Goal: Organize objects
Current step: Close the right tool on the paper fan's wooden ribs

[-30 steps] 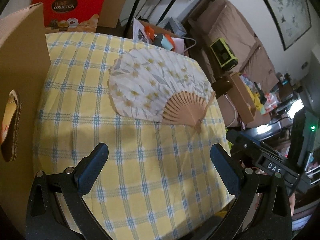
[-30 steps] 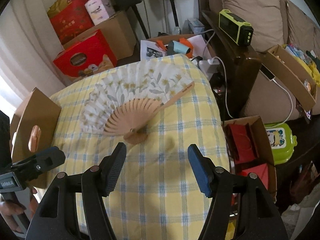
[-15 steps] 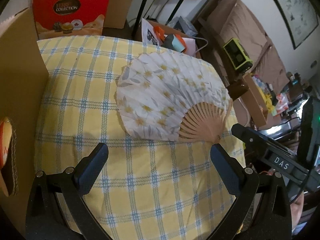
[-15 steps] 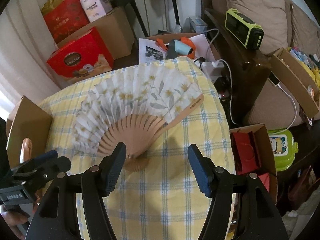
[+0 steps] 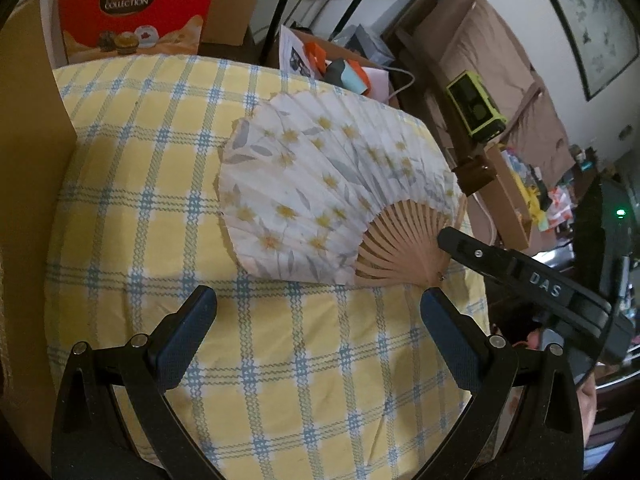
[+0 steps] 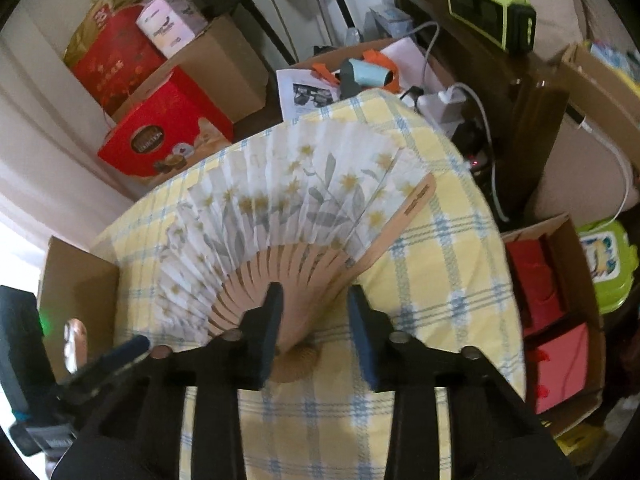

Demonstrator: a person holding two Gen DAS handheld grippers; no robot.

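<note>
Fan: paper folding fan, spread fully open, lying flat on the far right part of the surface, which wears a yellow checked cloth.
Right tongs: right tongs have come forward from the near edge within the last second; fingers now straddle the wooden ribs near the pivot, narrowed but not yet clamped, a gap showing at each side.
Left tongs: left tongs wide open, holding nothing, hovering near the fan's paper edge.
Meaning: judged the start of a grasp at the pivot, likely to fold or lift the fan.
Cardboard box, left edge of surface: cardboard box; contents not visible.
Floor box, right: open carton holding red packets.
Far floor: red chocolate box, sealed.
</note>
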